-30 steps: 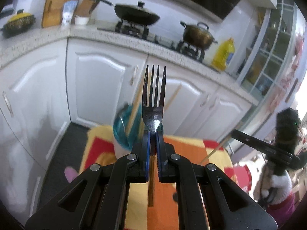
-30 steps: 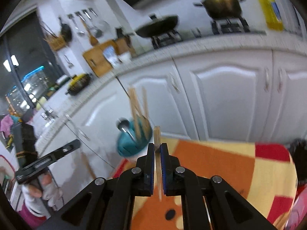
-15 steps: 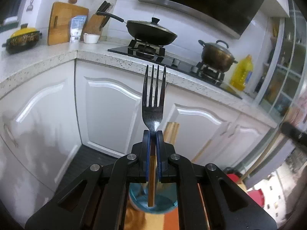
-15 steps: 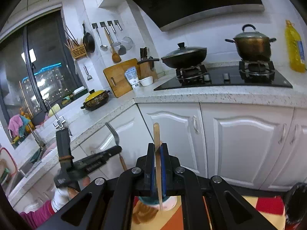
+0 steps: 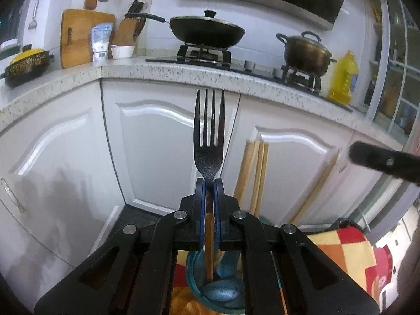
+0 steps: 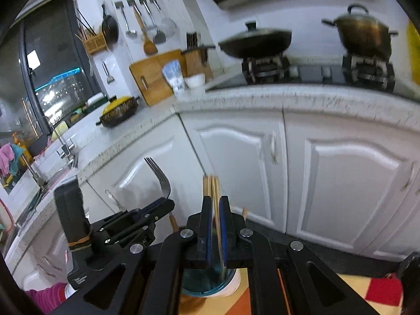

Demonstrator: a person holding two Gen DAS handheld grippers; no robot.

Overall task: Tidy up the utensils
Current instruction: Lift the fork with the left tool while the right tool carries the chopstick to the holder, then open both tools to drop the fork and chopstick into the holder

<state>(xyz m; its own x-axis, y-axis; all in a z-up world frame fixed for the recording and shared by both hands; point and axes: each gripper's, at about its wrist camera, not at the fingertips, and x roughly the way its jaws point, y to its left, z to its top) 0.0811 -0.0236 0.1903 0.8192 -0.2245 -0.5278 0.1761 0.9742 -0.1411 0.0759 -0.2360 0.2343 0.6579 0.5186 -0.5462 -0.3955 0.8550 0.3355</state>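
My left gripper (image 5: 209, 183) is shut on a fork (image 5: 209, 136) with a wooden handle. Its tines point up and the handle end hangs over the teal cup (image 5: 220, 291) just below. Several wooden chopsticks (image 5: 256, 173) lean in that cup. In the right wrist view my right gripper (image 6: 215, 202) is shut on a single chopstick (image 6: 216, 189), whose lower end reaches down into the cup (image 6: 207, 283). The left gripper (image 6: 160, 206) with the fork (image 6: 160, 178) sits close on the left there. The right gripper (image 5: 386, 161) enters the left wrist view from the right.
The cup stands on a checked orange, yellow and red cloth (image 5: 344, 252). White cabinet doors (image 5: 162, 144) stand close behind, under a speckled counter (image 5: 157, 72) with a wok (image 5: 207, 30), a pot (image 5: 305, 52) and an oil bottle (image 5: 344, 78). A pink sleeve (image 6: 44, 296) shows lower left.
Both grippers have moved in over the teal cup, which now lies right under the jaws. The two grippers have come closer together. Fork and chopstick stay gripped.
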